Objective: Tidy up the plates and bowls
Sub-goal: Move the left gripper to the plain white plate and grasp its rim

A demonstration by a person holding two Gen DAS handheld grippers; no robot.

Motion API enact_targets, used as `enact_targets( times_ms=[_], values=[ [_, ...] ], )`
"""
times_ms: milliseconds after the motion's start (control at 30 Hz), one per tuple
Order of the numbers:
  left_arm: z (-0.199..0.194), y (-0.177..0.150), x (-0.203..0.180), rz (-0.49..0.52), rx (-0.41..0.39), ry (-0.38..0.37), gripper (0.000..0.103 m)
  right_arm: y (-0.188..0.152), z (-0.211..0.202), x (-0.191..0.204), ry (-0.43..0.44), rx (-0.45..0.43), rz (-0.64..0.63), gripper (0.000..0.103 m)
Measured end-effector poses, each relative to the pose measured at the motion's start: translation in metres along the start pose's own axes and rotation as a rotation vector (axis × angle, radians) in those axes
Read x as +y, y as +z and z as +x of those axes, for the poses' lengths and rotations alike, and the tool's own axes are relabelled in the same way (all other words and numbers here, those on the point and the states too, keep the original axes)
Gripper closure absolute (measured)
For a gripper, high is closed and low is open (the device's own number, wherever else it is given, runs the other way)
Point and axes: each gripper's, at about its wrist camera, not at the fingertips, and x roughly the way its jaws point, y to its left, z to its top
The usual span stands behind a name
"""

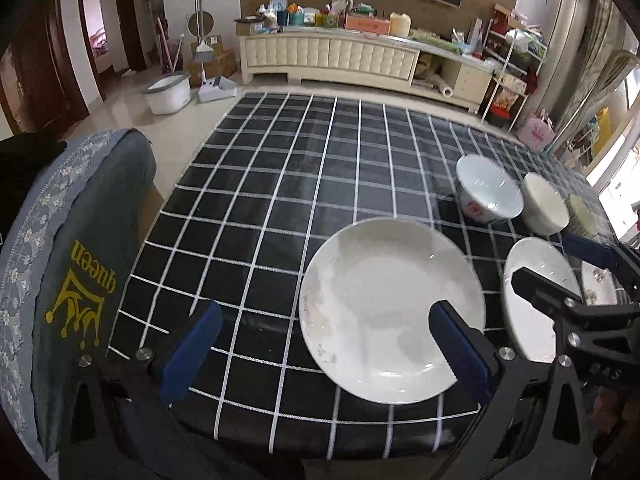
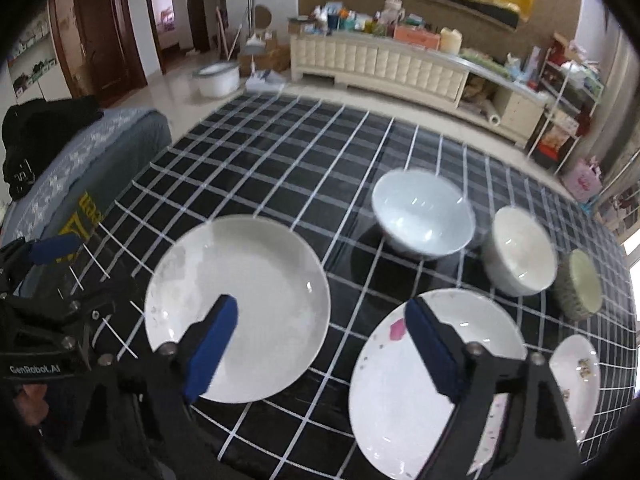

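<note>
A large white plate (image 1: 384, 304) (image 2: 240, 304) lies near the front of the black checked table (image 1: 260, 208). A second white plate with pink marks (image 2: 400, 384) (image 1: 532, 300) lies to its right, and a small decorated plate (image 2: 576, 376) further right. Three bowls stand behind: a big white bowl (image 2: 424, 212) (image 1: 488, 188), a cream bowl (image 2: 520, 256) (image 1: 544, 204) and a small greenish bowl (image 2: 580, 284). My left gripper (image 1: 324, 344) is open and empty, above the table's front edge by the large plate. My right gripper (image 2: 320, 340) is open and empty, above the gap between the two plates.
A grey-covered chair (image 1: 80, 264) stands at the table's left side. A low cream cabinet (image 1: 360, 56) loaded with clutter runs along the far wall. A white tub (image 1: 166, 92) sits on the floor. The right gripper (image 1: 560, 300) shows in the left wrist view.
</note>
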Motion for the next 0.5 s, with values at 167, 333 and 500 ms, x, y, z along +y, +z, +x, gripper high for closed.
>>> enact_targets(
  times_ms=[167,333,500],
  values=[
    [0.033,-0.007,0.007,-0.005,0.083,0.003,0.017,-0.005,0.032,-0.002,-0.001,0.081,0.006,0.022],
    [0.057,-0.009,0.016,-0.019,0.126,0.01,0.017,-0.006,0.054,-0.002,-0.002,0.122,0.007,0.025],
    [0.071,-0.008,0.02,-0.011,0.162,0.014,0.026,-0.006,0.071,-0.003,-0.003,0.153,0.008,0.031]
  ],
)
